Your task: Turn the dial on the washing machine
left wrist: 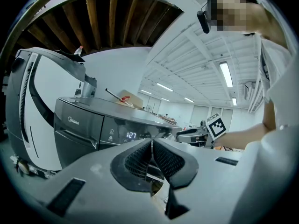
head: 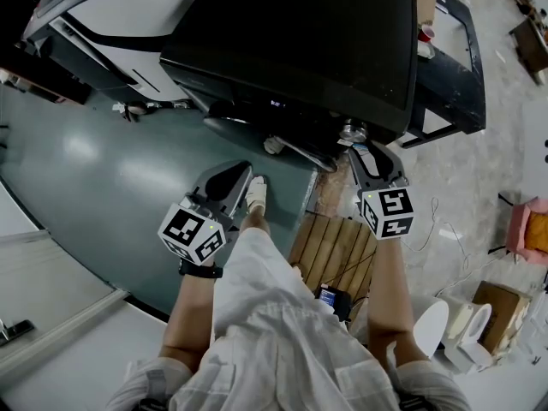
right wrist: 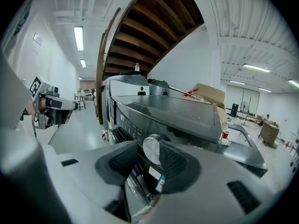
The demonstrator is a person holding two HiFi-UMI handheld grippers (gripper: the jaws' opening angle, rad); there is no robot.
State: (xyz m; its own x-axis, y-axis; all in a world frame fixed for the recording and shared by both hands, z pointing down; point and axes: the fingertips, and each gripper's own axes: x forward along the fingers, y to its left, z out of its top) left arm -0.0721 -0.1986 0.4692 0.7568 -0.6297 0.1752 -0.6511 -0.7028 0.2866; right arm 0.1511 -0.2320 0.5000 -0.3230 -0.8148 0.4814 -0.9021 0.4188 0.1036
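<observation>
A dark washing machine (head: 300, 41) fills the top of the head view. Its silver dial (head: 352, 132) sits on the front panel, right of the lit display (left wrist: 131, 135). My right gripper (head: 358, 151) reaches up to the dial. In the right gripper view it (right wrist: 148, 143) is open, with the dial (right wrist: 151, 150) just ahead in the gap between the black pads (right wrist: 174, 161); I cannot tell if they touch it. My left gripper (head: 240, 171) hangs lower, left of the dial and away from the panel. Its pads (left wrist: 140, 158) are pressed together with nothing between them.
A wooden slatted board (head: 338, 247) lies on the floor under my right arm. My white shoe (head: 257, 193) stands on the green floor (head: 94, 178). A cardboard box (head: 501, 315) and white objects are at lower right. A red cup (head: 425, 32) stands beside the machine.
</observation>
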